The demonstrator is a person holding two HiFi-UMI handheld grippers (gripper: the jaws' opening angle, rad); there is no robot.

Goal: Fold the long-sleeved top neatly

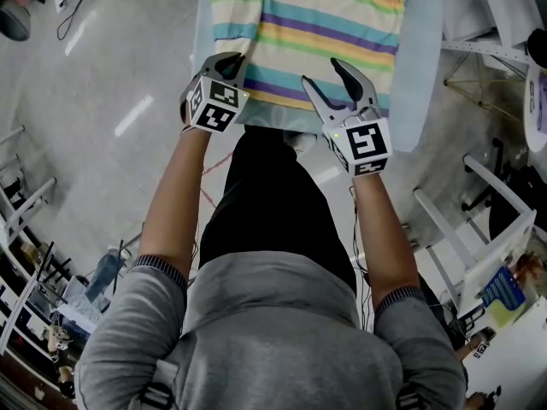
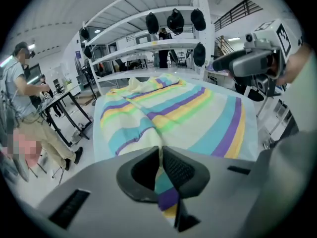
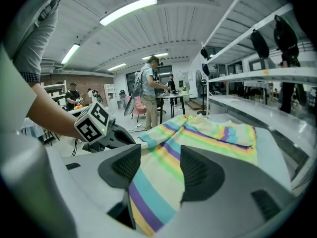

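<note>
Striped in teal, purple, yellow and green, the long-sleeved top [image 1: 308,24] lies spread flat on the pale tabletop [image 1: 423,75], filling the head view from about 11 to 1 o'clock. At its near hem, toward 11 o'clock, the left gripper [image 1: 229,61] is clenched on a pinch of the striped cloth, squeezed between its dark pads. Just right of 12 o'clock, the right gripper [image 1: 321,72] stands released, jaws wide apart with the hem lying between them, neither pad pressing it.
</note>
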